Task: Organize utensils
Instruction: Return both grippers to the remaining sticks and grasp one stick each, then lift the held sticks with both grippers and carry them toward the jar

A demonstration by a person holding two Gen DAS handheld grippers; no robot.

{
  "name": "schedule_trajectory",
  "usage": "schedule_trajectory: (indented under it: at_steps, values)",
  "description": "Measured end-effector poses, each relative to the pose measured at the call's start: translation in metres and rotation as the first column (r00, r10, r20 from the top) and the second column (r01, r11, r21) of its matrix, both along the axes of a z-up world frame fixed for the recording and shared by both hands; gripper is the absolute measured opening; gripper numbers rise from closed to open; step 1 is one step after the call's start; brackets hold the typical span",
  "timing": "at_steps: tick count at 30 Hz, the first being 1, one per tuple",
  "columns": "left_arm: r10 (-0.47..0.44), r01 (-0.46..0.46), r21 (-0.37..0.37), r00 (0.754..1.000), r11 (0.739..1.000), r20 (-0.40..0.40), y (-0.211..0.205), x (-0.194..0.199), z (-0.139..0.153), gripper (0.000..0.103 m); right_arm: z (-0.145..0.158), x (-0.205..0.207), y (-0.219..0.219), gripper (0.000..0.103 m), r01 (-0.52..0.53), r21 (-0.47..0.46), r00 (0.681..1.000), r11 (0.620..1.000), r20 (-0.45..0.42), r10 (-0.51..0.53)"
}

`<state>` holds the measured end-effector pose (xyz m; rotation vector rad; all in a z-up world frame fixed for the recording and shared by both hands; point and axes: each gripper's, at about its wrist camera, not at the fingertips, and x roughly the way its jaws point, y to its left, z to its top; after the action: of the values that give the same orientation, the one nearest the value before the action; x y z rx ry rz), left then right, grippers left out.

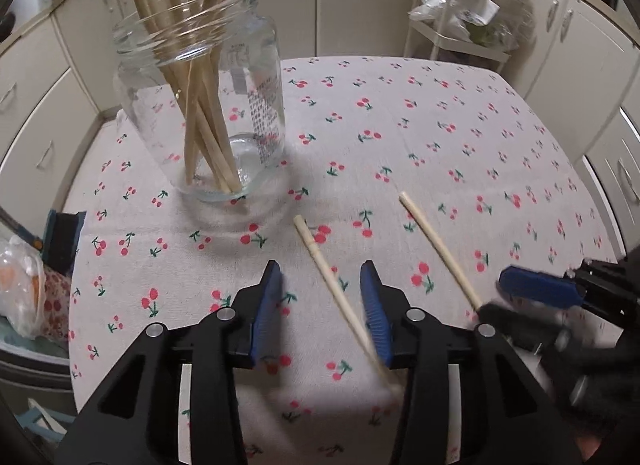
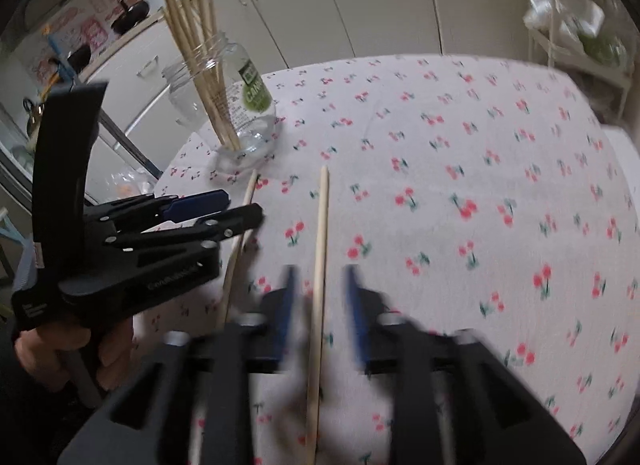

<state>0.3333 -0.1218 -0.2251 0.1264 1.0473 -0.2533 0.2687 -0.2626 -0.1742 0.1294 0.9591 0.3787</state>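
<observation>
Left gripper jaws apart, one pale wooden chopstick lying slantwise between the blue ribbed pads, close against the right pad, contact not discernible. Right gripper jaws likewise apart, a second chopstick lying lengthwise between them, touching neither. Beyond both jaws, to the left, clear glass jar standing on cherry-print tablecloth, holding more chopsticks; green label visible from right wrist only.
</observation>
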Motion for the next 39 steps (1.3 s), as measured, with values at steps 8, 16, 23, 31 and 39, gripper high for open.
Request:
schedule_trajectory:
  at_steps: [8, 16, 23, 31, 39]
  values:
    - [-0.2, 0.199, 0.012, 0.98, 0.98, 0.019, -0.008, -0.011, 0.001, 0.005, -0.007, 0.003, -0.012, 0.006, 0.054, -0.09, 0.998, 0.995, 0.014, -0.053]
    - [-0.234, 0.234, 0.026, 0.972, 0.972, -0.014, 0.005, -0.013, 0.004, 0.012, -0.005, 0.007, -0.013, 0.008, 0.06, -0.071, 0.998, 0.996, -0.012, -0.061]
    - [-0.183, 0.184, 0.028, 0.983, 0.983, -0.013, 0.011, -0.007, 0.002, 0.021, -0.002, 0.02, 0.018, 0.011, 0.003, -0.26, 0.999, 0.966, 0.035, 0.006]
    - [-0.129, 0.13, -0.065, 0.991, 0.989, 0.022, 0.04, -0.02, 0.01, 0.005, 0.001, 0.016, -0.004, 0.006, 0.073, 0.018, 0.997, 0.997, -0.036, -0.072]
    - [0.021, 0.035, -0.274, 0.98, 0.961, 0.198, 0.104, -0.033, 0.068, 0.005, 0.007, 0.005, -0.015, 0.006, 0.15, 0.305, 0.988, 0.94, -0.009, -0.155]
